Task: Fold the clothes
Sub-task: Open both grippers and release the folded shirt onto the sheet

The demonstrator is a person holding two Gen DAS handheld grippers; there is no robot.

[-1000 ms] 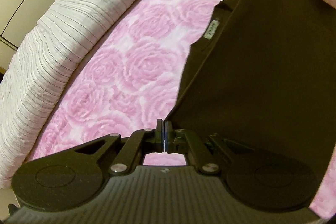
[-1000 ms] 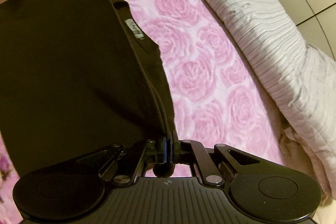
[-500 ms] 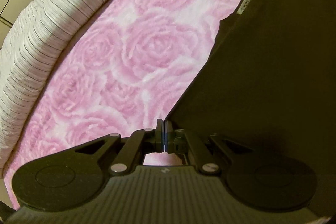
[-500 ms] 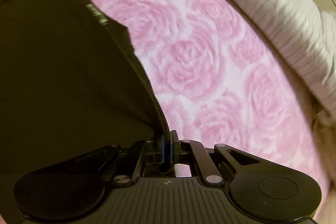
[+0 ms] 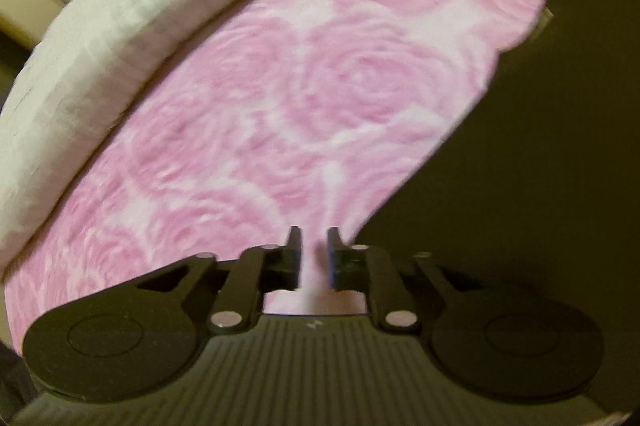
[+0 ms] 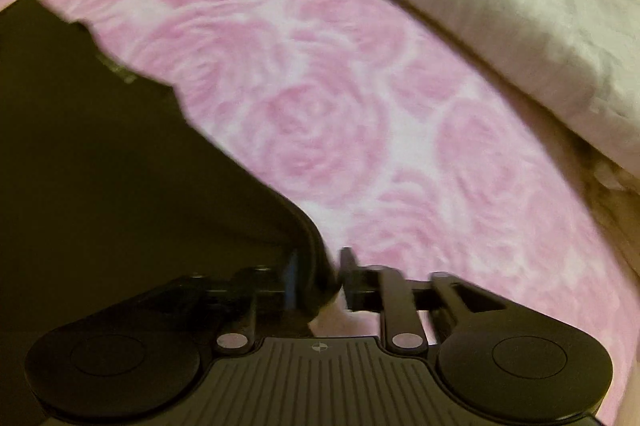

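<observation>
Since a second ago the dark brown cloth garment [image 5: 520,186] has dropped onto the pink rose-print bedsheet [image 5: 300,106]. Our left gripper [image 5: 314,254] is opening, empty; garment at three o'clock. Our right gripper [image 6: 318,278] is opening around its edge, garment toward nine o'clock.

My matt black plastic claw [image 5: 314,252] hangs over soft pink rose-printed sheet cloth [image 5: 320,98], beside a dull dark knit garment [image 5: 520,166] and crinkled white quilt [image 5: 100,46].
</observation>
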